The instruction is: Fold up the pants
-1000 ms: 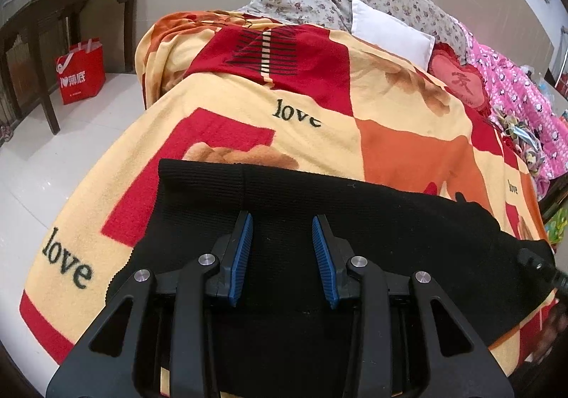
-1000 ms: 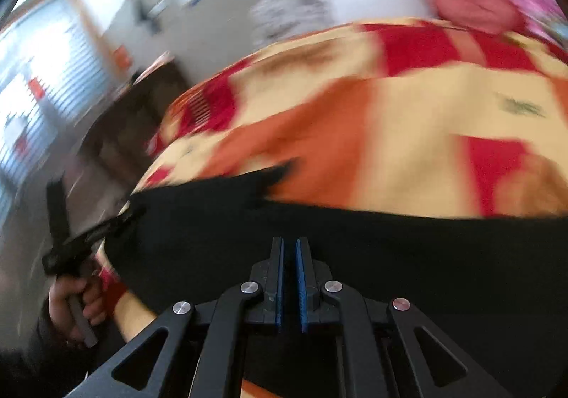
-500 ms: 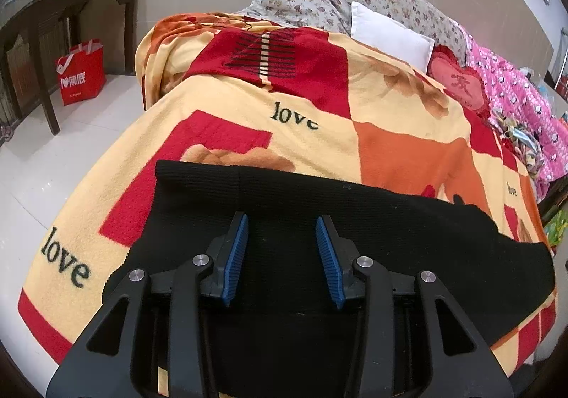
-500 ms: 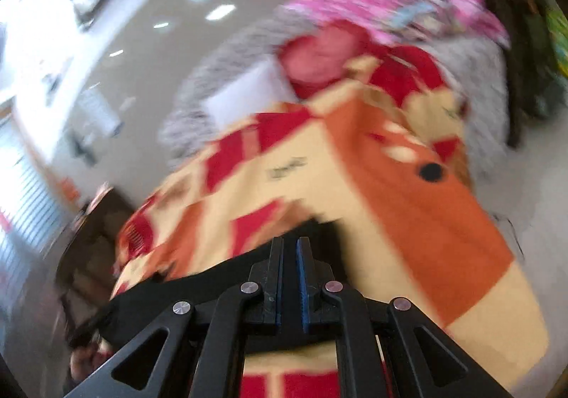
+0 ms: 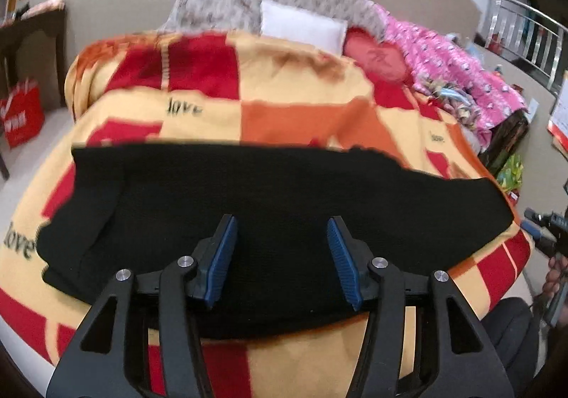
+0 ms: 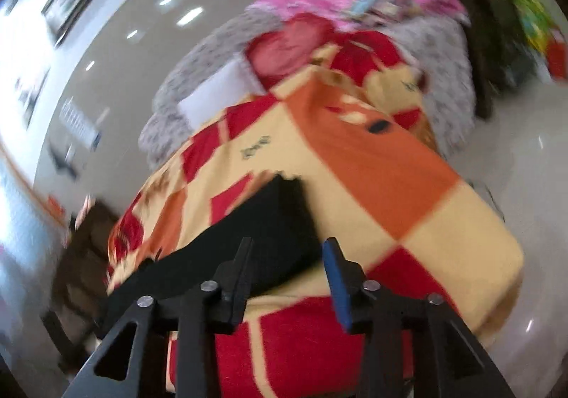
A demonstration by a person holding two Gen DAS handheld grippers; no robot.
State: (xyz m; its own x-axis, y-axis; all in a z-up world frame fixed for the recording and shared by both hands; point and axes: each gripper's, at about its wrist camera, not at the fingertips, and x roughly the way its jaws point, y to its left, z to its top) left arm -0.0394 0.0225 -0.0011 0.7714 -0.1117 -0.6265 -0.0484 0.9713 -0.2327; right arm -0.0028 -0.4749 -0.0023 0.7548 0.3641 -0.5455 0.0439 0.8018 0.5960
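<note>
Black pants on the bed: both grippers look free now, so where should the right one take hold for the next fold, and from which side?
Probably the end of the black pants just ahead of the right gripper, whose jaws have just opened with nothing between them. That end's edge lies flat on the love-print blanket, so come in low from the bed's near edge and pinch it. The left gripper is open over the middle.

Black pants point(image 5: 277, 192) span mid-frame of the left view, flat on blanket point(image 5: 305, 114). Blanket bare above them up to the white pillow point(image 5: 301, 25) and pink bedding point(image 5: 454, 68), upper right. Floor free at far left, w/ red bag point(image 5: 21, 114) and dark table point(image 5: 32, 32) upper left. Right view: bare floor lower right.
</note>
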